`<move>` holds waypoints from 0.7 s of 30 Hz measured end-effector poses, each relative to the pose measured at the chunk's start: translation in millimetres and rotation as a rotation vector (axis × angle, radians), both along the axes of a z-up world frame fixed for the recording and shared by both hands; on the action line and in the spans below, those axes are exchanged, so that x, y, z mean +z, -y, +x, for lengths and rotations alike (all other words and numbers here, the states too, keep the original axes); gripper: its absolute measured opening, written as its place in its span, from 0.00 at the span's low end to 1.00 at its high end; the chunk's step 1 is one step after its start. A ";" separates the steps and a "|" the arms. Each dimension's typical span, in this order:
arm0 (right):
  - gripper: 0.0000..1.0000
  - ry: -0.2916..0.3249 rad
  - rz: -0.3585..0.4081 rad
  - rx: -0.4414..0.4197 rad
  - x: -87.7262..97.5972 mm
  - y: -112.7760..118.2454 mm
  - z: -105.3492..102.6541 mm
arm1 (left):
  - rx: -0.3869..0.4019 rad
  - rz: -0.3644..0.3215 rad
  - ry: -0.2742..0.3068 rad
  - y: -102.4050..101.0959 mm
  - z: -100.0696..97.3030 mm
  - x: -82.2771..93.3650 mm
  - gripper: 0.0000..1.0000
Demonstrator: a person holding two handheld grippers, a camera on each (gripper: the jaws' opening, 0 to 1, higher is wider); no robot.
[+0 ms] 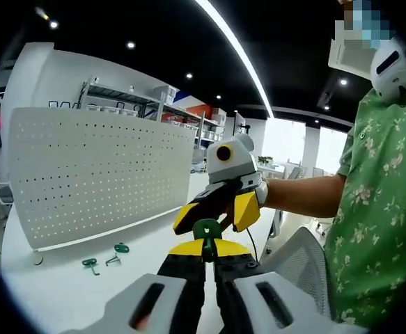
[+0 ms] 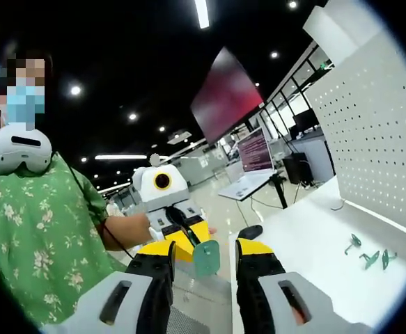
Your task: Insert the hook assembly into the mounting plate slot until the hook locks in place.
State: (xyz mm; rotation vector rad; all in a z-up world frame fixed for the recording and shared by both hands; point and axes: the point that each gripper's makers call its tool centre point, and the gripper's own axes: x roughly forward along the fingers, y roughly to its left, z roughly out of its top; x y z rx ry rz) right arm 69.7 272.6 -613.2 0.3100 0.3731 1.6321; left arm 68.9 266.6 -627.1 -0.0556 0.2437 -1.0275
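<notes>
My left gripper [image 1: 204, 245] is shut on a green hook assembly [image 1: 206, 228], held up in the air in front of the table. In the left gripper view my right gripper [image 1: 215, 216] comes in from the right, open, its yellow jaws on either side of the hook. In the right gripper view that hook [image 2: 207, 259] sits between my right gripper's [image 2: 206, 248] spread jaws, with the left gripper [image 2: 187, 239] behind it. The white perforated mounting plate [image 1: 98, 174] stands upright on the table, also at the right edge as the mounting plate [image 2: 377, 125].
Loose green hooks [image 1: 90, 264] [image 1: 119, 248] lie on the white table [image 1: 63, 292] before the plate; in the right gripper view, hooks [image 2: 352, 242] [image 2: 371, 259]. A person in a green floral shirt [image 1: 377, 223] holds the grippers. A mesh chair [image 1: 300, 254] is beside them; a laptop [image 2: 248, 182] is farther off.
</notes>
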 end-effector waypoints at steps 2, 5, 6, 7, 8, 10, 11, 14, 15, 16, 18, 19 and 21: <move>0.41 0.007 0.001 -0.011 0.1 0.3 1.6 | 0.010 0.009 -0.001 -1.6 1.4 -1.3 0.03; 0.52 0.038 -0.021 -0.043 -3.1 -0.1 5.8 | 0.027 0.019 0.002 -3.2 3.7 -1.7 0.03; 0.54 0.048 -0.026 -0.049 -4.1 -0.3 6.6 | 0.033 0.023 0.003 -3.7 4.5 -1.9 0.03; 0.56 0.057 -0.036 -0.050 -5.7 -0.1 6.2 | 0.039 0.034 0.008 -4.4 5.7 -2.4 0.03; 0.58 0.057 -0.040 -0.051 -6.5 -0.2 6.3 | 0.045 0.043 0.013 -4.9 6.6 -2.7 0.03; 0.62 0.071 -0.055 -0.065 -9.3 -0.1 8.1 | 0.055 0.060 0.019 -5.2 8.1 -3.7 0.03; 0.63 0.076 -0.067 -0.076 -11.5 0.4 9.8 | 0.062 0.066 0.019 -5.6 9.0 -4.3 0.03; 0.65 0.090 -0.088 -0.102 -15.3 1.5 14.9 | 0.085 0.083 0.025 -7.6 12.6 -5.8 0.03; 0.66 0.095 -0.095 -0.116 -16.4 2.1 17.4 | 0.094 0.086 0.025 -8.6 13.9 -6.2 0.03; 0.66 0.103 -0.103 -0.131 -17.4 3.0 20.5 | 0.102 0.089 0.028 -9.4 15.2 -6.3 0.03; 0.66 0.121 -0.123 -0.162 -20.0 5.3 25.9 | 0.124 0.095 0.032 -11.4 18.5 -6.4 0.03; 0.67 0.129 -0.133 -0.173 -21.5 6.3 27.5 | 0.139 0.102 0.035 -12.9 21.0 -6.6 0.03; 0.68 0.141 -0.151 -0.192 -24.3 8.2 30.2 | 0.175 0.112 0.041 -16.8 25.9 -6.4 0.03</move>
